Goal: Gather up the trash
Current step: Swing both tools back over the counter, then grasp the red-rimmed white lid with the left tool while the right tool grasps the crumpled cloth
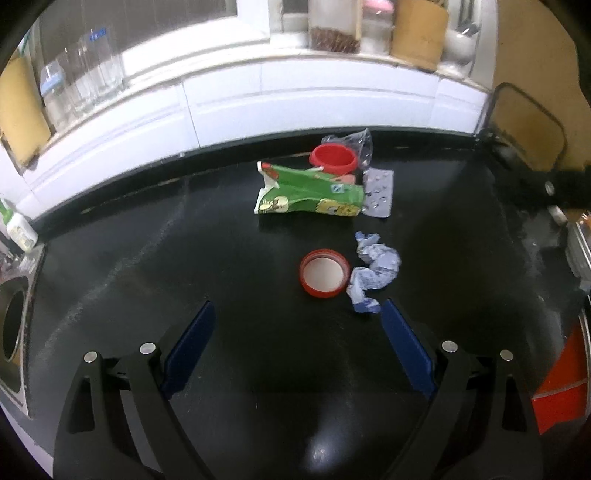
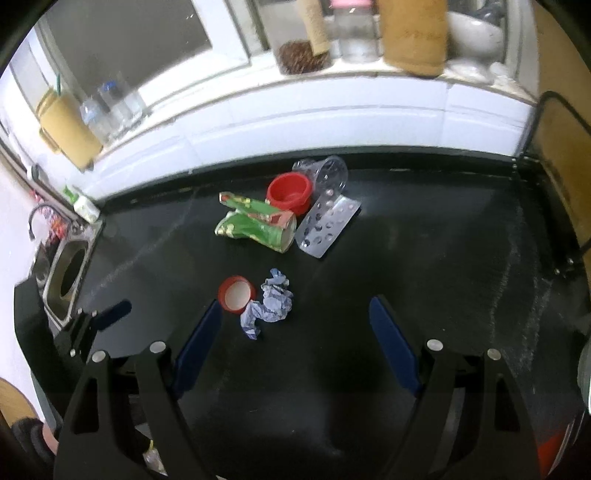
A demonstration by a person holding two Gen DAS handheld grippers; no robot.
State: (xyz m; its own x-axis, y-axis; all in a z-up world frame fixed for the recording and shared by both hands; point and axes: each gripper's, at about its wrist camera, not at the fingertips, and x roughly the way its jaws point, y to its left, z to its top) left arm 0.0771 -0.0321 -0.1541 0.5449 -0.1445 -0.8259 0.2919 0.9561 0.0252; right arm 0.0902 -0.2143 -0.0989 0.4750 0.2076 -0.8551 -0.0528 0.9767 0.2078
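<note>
Trash lies on a black counter. A red jar lid lies open side up beside a crumpled blue-white paper. Behind them lie a flattened green carton, a red cup against clear plastic wrap, and an empty pill blister. My left gripper is open and empty, just short of the lid. In the right wrist view the lid, paper, carton, cup and blister show. My right gripper is open and empty, with the paper near its left finger. The left gripper shows at left.
A steel sink is set into the counter at the left. A white tiled ledge at the back holds jars, glasses and a brown paper bag. A dark wire rack stands at the right. Something red-orange sits at the lower right.
</note>
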